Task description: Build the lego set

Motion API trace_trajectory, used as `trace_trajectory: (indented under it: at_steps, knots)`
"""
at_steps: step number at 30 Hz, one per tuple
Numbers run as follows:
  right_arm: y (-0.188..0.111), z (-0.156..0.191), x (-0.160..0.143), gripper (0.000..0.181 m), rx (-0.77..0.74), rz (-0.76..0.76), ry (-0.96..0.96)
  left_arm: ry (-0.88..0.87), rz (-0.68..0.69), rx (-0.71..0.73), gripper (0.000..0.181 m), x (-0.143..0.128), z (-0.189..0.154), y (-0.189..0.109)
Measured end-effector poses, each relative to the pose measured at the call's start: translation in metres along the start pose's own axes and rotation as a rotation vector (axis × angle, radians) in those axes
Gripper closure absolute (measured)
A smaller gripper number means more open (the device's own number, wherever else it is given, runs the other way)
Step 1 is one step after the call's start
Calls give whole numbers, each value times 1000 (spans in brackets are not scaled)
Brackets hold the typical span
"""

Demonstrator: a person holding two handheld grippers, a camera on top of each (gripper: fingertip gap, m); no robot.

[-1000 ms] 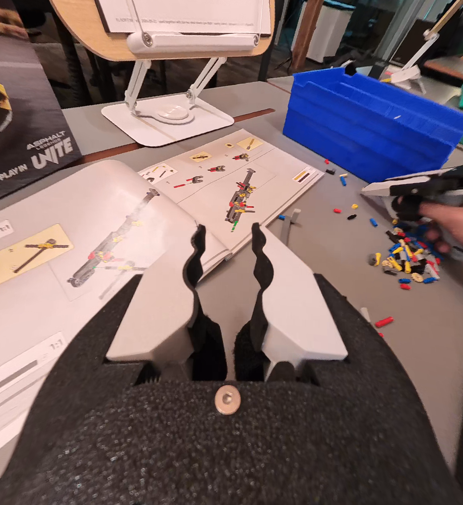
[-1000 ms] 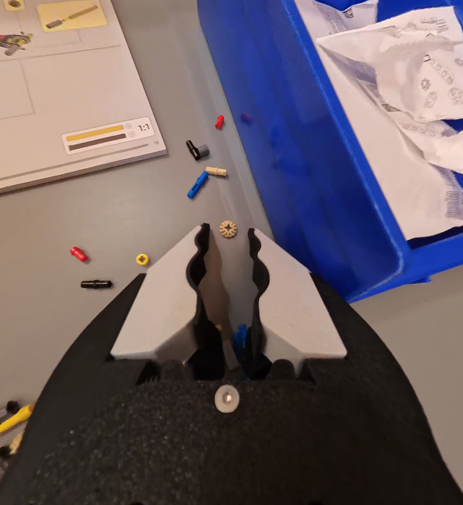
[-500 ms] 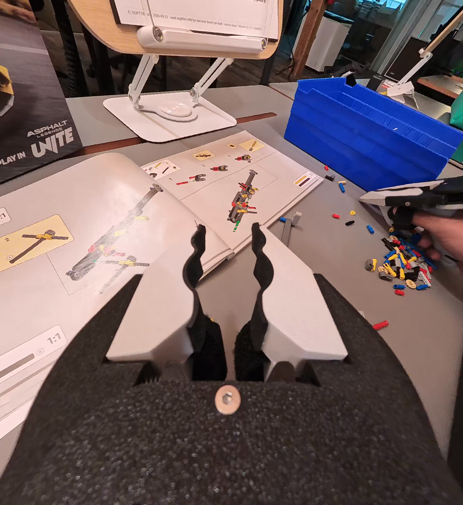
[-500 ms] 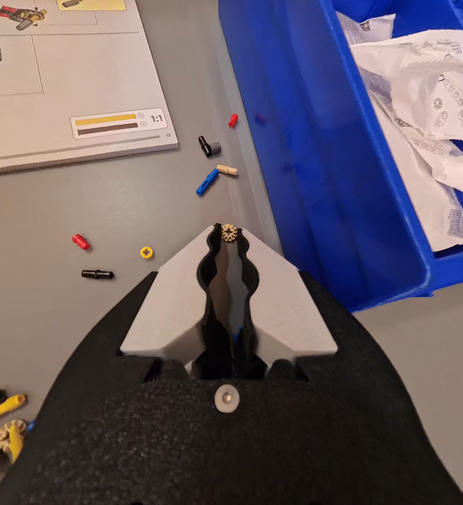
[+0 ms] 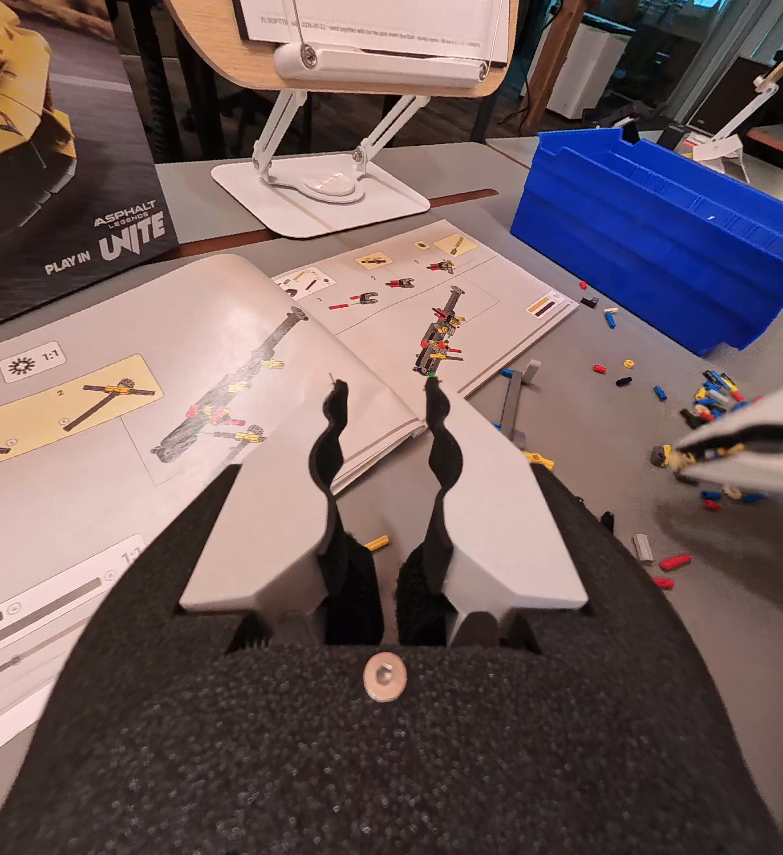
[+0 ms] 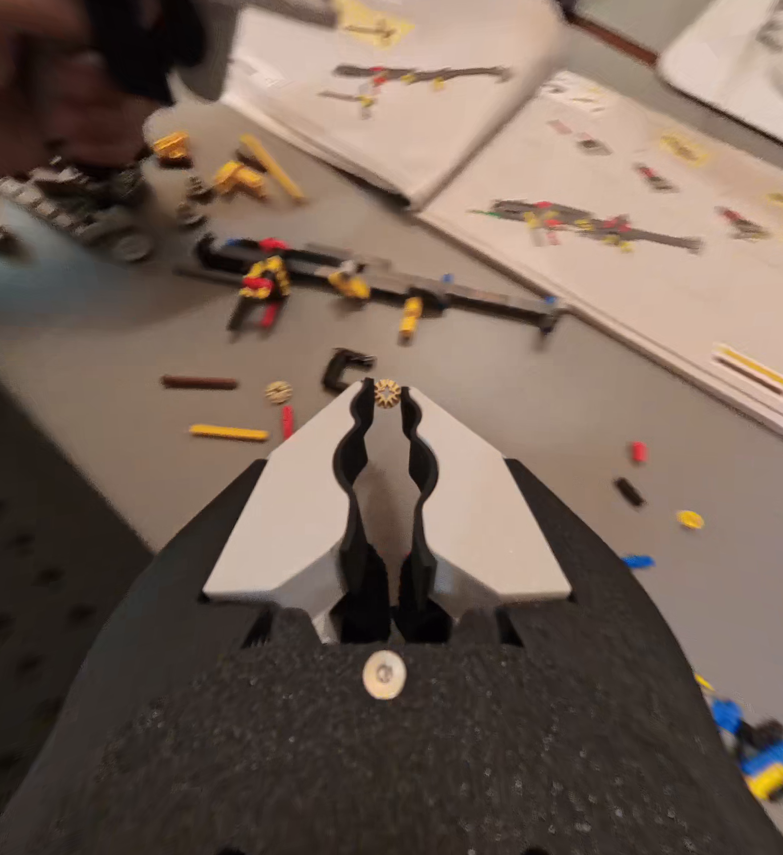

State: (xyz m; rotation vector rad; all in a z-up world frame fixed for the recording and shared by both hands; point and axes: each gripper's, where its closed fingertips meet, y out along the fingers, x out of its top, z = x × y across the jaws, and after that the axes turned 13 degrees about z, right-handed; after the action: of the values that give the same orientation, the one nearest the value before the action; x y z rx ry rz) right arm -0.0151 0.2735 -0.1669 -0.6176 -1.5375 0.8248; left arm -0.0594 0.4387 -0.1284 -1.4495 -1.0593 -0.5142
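Swung from bin to assembly | right gripper (image 6: 387, 392) pinches tan gear (image 6: 386, 393) (tips only) | left gripper (image 5: 385, 385) open, empty

Grey table (image 5: 657, 647); wooden post (image 5: 547, 60) and dim room behind.

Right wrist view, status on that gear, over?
Right gripper shut on tan gear at fingertips. Left gripper open, empty, over manual. Long assembly ahead; path clear.
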Motion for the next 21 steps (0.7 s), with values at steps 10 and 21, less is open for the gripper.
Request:
trace_trajectory:
  at_steps: [10,21]
  knots:
    - [32,41,-8,171,33,99,-114,39,2,30,149,1,-1,0]
    - [41,33,-18,171,46,190,-99,49,-13,34,149,5,-3,-5]
